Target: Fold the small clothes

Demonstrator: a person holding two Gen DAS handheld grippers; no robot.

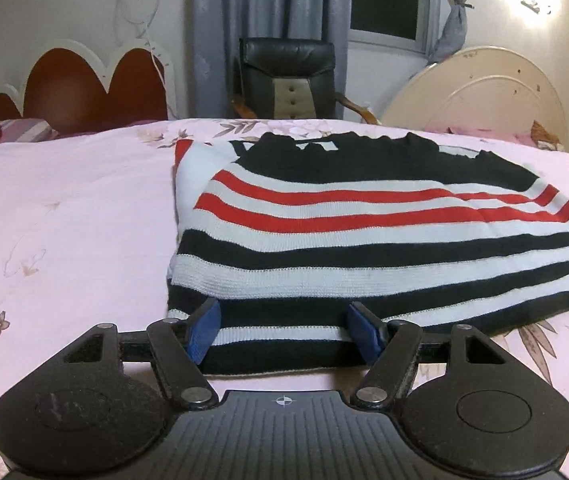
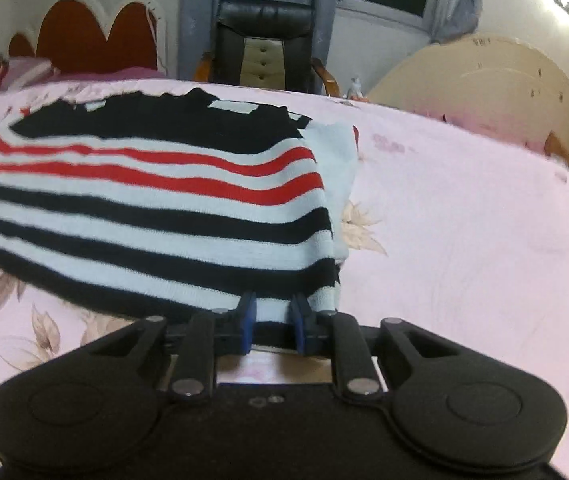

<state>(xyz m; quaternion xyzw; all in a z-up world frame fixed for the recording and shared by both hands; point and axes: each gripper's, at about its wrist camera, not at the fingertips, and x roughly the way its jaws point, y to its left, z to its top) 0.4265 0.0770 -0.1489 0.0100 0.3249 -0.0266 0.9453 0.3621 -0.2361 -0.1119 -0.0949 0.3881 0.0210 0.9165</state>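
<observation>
A small knit sweater (image 1: 364, 232) with black, white and red stripes lies partly folded on the pink bedspread (image 1: 64, 220). My left gripper (image 1: 284, 330) is open, its blue pads wide apart around the sweater's near hem at its left corner. In the right wrist view the sweater (image 2: 156, 208) fills the left half. My right gripper (image 2: 274, 320) has its blue pads close together with the sweater's near right hem between them; the pads seem to pinch the fabric edge.
The bedspread (image 2: 464, 240) has a floral print. Behind the bed stand a black office chair (image 1: 288, 80), a red scalloped headboard (image 1: 84, 88), a cream round board (image 1: 476, 96) and grey curtains by a window. Pillows lie at the far left.
</observation>
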